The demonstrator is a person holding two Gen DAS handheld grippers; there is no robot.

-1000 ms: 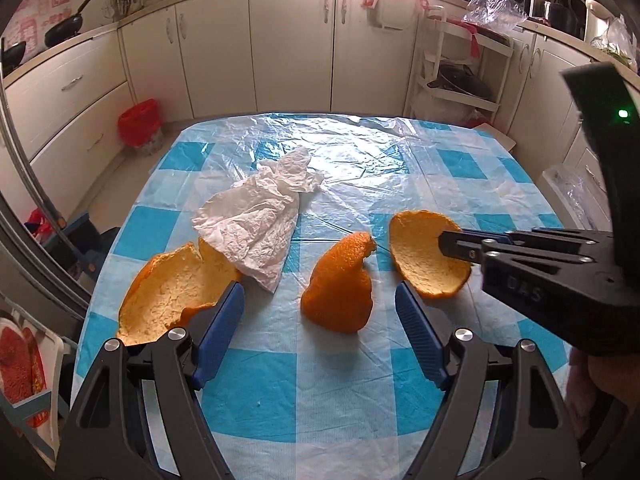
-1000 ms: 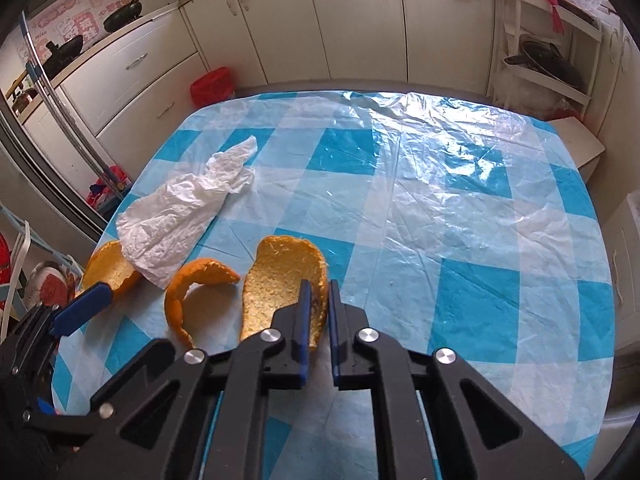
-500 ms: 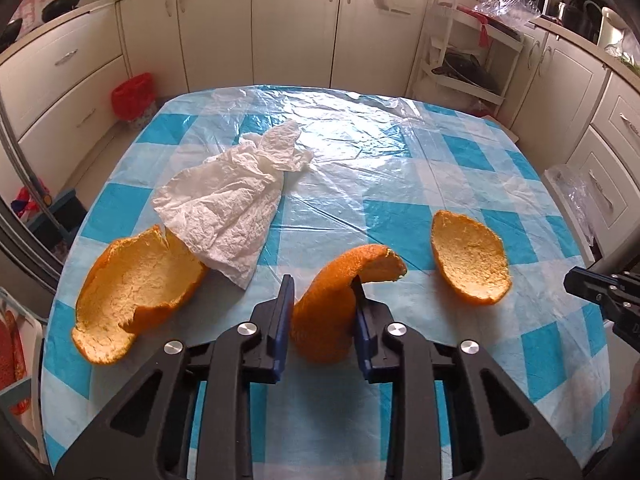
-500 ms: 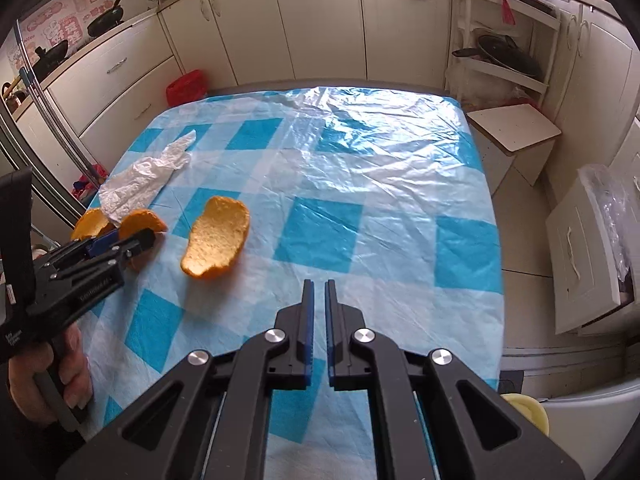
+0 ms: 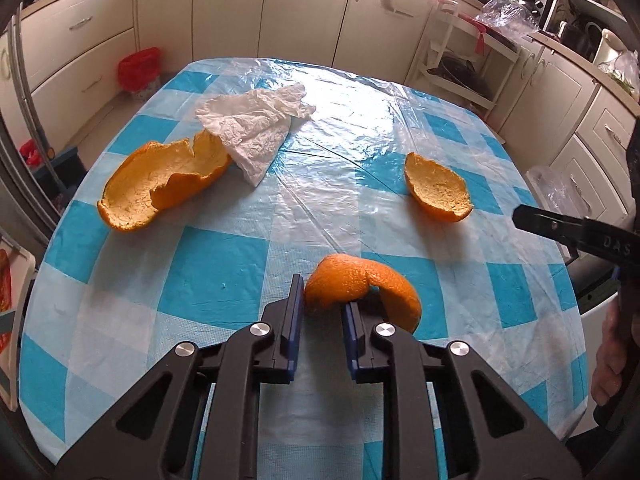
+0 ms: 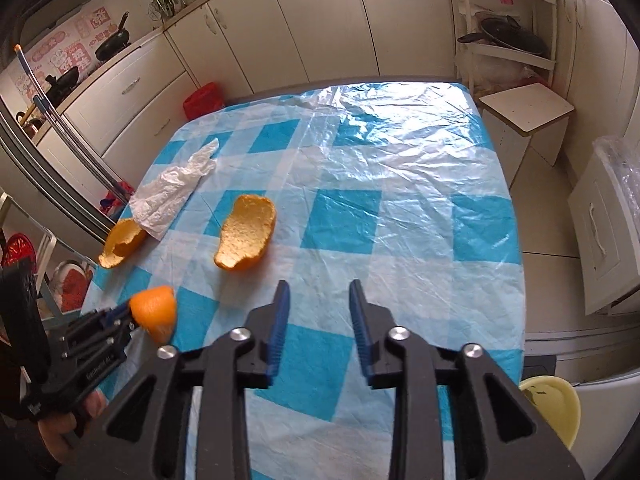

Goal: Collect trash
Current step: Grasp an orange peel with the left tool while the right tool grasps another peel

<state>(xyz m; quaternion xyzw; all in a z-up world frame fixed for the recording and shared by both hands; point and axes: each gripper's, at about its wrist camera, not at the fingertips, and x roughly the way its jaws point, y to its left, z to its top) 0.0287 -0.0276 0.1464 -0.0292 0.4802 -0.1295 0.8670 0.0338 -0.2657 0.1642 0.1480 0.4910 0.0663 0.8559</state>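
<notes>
My left gripper (image 5: 319, 312) had just clamped and lifted the curled peel (image 5: 360, 286), low centre of frame; my right gripper (image 6: 316, 312) had opened, empty, leaving two peels and the tissue (image 5: 256, 128).

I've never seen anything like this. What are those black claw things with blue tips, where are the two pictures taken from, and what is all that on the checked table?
There is no robot here: a person holds a hand-operated two-finger gripper in each hand, and each one carries a wide-angle camera that looks forward along its fingers. So one picture is taken from the left gripper and the other from the right gripper.

The left one is clamped on a curled piece of orange peel; the other camera shows it too, off to the side. The right one is open and holds nothing.

On the table, covered with a blue and white checked cloth, lie a large torn peel, a crumpled white tissue touching it, and a smaller cup-shaped peel by itself.

A pale yellow bin shows past the table's edge.
</notes>
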